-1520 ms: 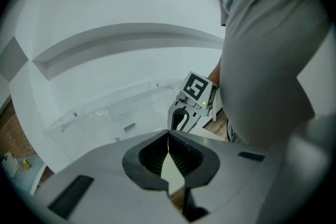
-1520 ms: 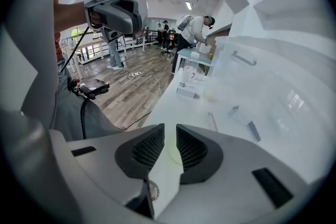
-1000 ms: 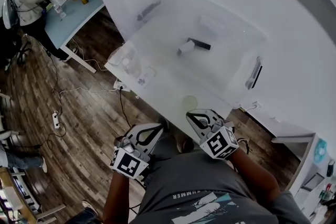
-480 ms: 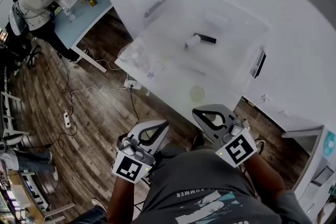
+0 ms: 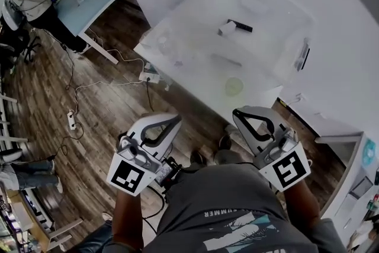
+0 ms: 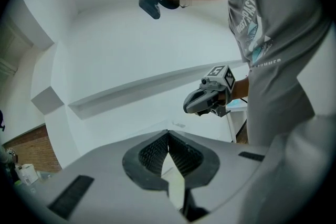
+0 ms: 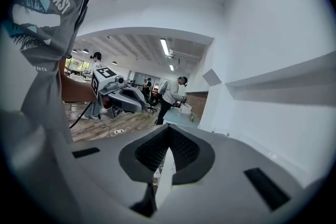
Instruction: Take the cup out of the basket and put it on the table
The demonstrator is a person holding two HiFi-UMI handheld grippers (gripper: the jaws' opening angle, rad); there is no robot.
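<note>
The basket (image 5: 278, 38) is a clear plastic bin on the white table (image 5: 349, 68). A pale green round cup (image 5: 234, 86) shows at the basket's near side; whether it stands inside I cannot tell. Both grippers hang over the floor, close to the person's chest and well short of the table. In the head view my left gripper (image 5: 176, 121) is at lower left and my right gripper (image 5: 240, 113) at lower right. Both are shut with nothing between the pads, as the left gripper view (image 6: 168, 135) and the right gripper view (image 7: 169, 136) show.
A small white and black object (image 5: 234, 26) and some clear cups (image 5: 163, 44) lie in the basket. Cables and a power strip (image 5: 71, 120) run over the wooden floor. Another person works at a blue table (image 5: 89, 3) at far left.
Both grippers have drawn back from the table's edge toward the person's chest and come closer to the head camera. Both stay shut and empty.
</note>
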